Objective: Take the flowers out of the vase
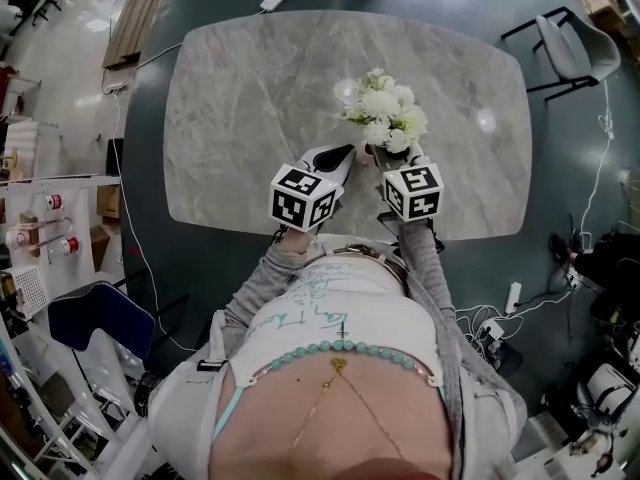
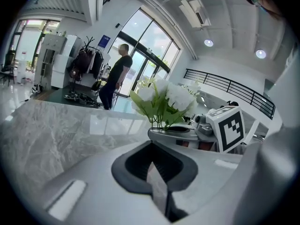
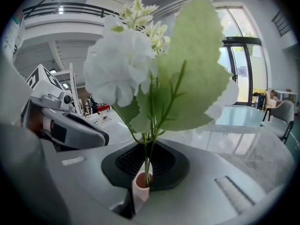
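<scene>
Head view, table (image 1: 230, 118): one grey marble top with rounded corners, filling the upper middle of the frame.
Sleeves (image 1: 432, 278): two, grey, running from the lower middle up to the table's near edge, one behind each gripper.
Chair (image 1: 570, 48): one, pale, on the dark floor at the upper right, apart from the table.
Bystander (image 2: 119, 74): one person in dark clothes, standing by the glass doors at the upper left of the left gripper view.
Left gripper (image 1: 348, 152): one, just left of centre; its jaws are together with nothing between them, tips close beside the right gripper's.
Right gripper (image 1: 383, 156): one, just right of centre; its jaws are clamped on the vase.
Marker cubes (image 1: 303, 200): two, black and white, one on each gripper, side by side at the table's near edge.
Flowers (image 1: 385, 113): one bunch of white blooms with green leaves, right of centre, directly above the right gripper's tips; the blooms are too crowded to count.
Vase (image 3: 139, 191): one narrow pale tube at the bottom centre of the right gripper view, upright between the jaws.
Stems (image 3: 149, 158): thin and green, their number unclear, standing in the vase's mouth.
</scene>
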The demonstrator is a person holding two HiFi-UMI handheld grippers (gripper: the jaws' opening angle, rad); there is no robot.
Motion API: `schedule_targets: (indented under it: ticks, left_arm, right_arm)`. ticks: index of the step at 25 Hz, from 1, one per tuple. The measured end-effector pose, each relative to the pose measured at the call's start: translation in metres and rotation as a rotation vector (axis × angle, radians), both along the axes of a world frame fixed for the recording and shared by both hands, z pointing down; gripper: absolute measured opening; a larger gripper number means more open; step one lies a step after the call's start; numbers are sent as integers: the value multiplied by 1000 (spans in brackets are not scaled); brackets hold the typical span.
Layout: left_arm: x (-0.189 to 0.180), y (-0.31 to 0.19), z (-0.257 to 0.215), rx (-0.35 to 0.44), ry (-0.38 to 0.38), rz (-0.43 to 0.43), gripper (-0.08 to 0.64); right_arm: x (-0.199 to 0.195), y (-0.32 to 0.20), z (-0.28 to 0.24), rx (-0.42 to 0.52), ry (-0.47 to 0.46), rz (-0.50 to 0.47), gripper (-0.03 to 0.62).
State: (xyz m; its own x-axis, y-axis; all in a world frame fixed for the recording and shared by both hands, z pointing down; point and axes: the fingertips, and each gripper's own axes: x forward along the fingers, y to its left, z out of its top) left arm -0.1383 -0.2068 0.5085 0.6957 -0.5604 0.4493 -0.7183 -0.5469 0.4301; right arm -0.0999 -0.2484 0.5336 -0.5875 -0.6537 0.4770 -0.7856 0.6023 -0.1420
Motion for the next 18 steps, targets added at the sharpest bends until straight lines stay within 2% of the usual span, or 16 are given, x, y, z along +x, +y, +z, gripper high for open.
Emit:
schedule_targets:
  ticks: [18]
  left_arm:
    - [10, 11, -6, -3, 11, -89, 0]
  right_arm:
    - [1, 5, -19, 34, -22, -88, 35]
